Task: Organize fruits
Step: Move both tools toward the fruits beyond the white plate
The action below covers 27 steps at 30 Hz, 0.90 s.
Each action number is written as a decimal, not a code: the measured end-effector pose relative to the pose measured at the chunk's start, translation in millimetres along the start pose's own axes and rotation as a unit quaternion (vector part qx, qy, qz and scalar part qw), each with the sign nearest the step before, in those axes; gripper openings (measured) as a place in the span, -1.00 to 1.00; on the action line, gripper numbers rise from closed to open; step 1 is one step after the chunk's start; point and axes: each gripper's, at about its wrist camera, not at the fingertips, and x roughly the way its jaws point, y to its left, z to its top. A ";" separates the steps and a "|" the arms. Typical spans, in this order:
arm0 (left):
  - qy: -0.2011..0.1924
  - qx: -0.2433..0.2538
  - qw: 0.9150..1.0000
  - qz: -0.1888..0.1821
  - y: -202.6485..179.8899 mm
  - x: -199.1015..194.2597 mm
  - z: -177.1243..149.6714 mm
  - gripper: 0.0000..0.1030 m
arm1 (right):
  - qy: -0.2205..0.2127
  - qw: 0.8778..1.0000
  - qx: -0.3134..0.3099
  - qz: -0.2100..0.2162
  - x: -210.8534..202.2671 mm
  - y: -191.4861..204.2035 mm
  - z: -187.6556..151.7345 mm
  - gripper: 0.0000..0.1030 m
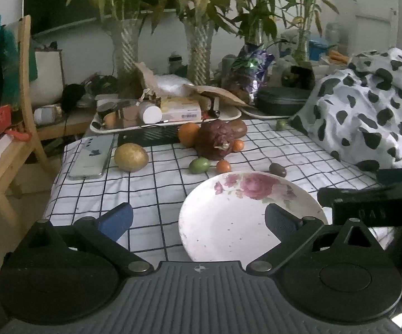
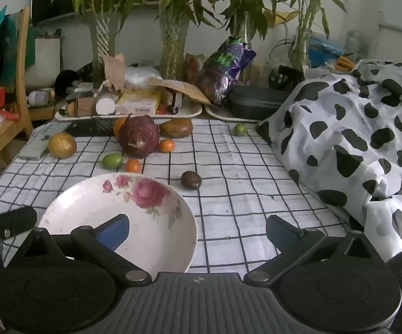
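Observation:
A white plate with pink roses (image 1: 228, 222) (image 2: 89, 206) lies on the checked cloth, bare of fruit. Beyond it lie a yellow-brown round fruit (image 1: 131, 157) (image 2: 61, 145), a big dark red fruit (image 1: 214, 139) (image 2: 139, 136), an orange (image 1: 189, 134), two small tangerines (image 1: 223, 166) (image 2: 133, 166), a green lime (image 1: 199, 165) (image 2: 112, 161), a mango (image 2: 176, 128), a dark passion fruit (image 1: 278, 169) (image 2: 191, 179) and a second lime (image 2: 240, 129). My left gripper (image 1: 199, 218) is open and empty near the plate's left rim. My right gripper (image 2: 198, 229) is open and empty over its right rim.
A phone (image 1: 91, 156) lies at the cloth's left edge. A cluttered tray (image 1: 167, 111), vases with plants (image 1: 125, 47) and a snack bag (image 2: 226, 66) stand behind the fruit. A cow-print cloth (image 2: 354, 133) is heaped at right. A wooden chair (image 1: 19, 128) stands at left.

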 end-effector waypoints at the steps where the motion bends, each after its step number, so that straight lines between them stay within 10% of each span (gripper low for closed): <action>1: 0.002 0.000 1.000 -0.002 0.3 0.2 0.1 0.99 | 0.004 1.000 0.001 0.001 1.2 -0.3 0.6 1.00; 27: 0.067 -0.019 0.997 -0.022 45.0 68.0 29.1 0.99 | 0.047 0.998 -0.005 0.049 79.0 -29.8 28.6 1.00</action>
